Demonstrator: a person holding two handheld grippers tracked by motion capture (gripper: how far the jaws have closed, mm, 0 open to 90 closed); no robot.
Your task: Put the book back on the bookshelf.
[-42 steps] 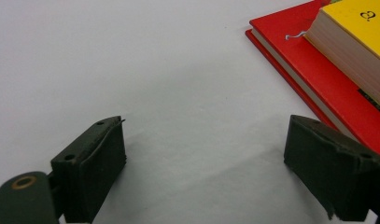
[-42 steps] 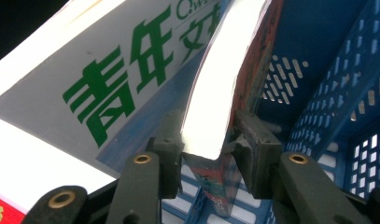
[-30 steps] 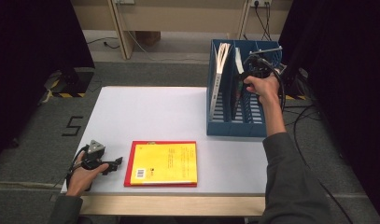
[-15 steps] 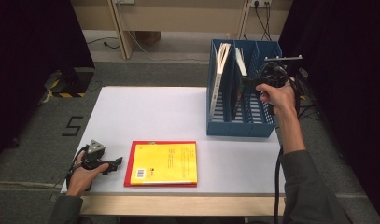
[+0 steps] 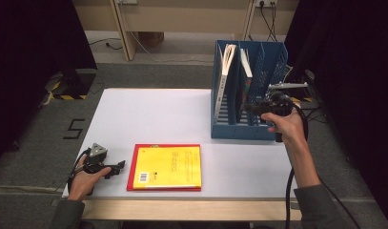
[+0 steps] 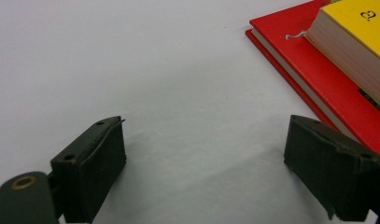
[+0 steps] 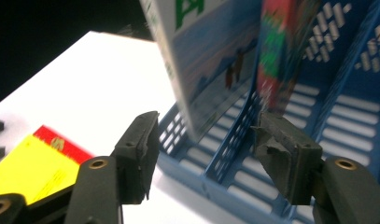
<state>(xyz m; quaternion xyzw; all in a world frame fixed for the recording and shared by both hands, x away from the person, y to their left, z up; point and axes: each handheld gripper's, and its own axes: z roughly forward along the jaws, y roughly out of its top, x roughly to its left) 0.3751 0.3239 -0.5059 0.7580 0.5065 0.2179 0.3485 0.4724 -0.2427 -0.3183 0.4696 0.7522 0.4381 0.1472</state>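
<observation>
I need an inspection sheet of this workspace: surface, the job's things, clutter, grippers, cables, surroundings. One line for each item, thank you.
Surface: white table, bare apart from the job's things.
Job's things: yellow book lying on a red book at the near edge; blue file rack at the far right, with two books upright in its left slots.
Clutter: nothing seen.
Grippers: left gripper open, resting beside the red book; right gripper empty in front of the rack, its jaws have just been opening.
Cables: black cable hangs below the right forearm.
Surroundings: grey carpet, dark curtains at both sides, wall sockets behind.
</observation>
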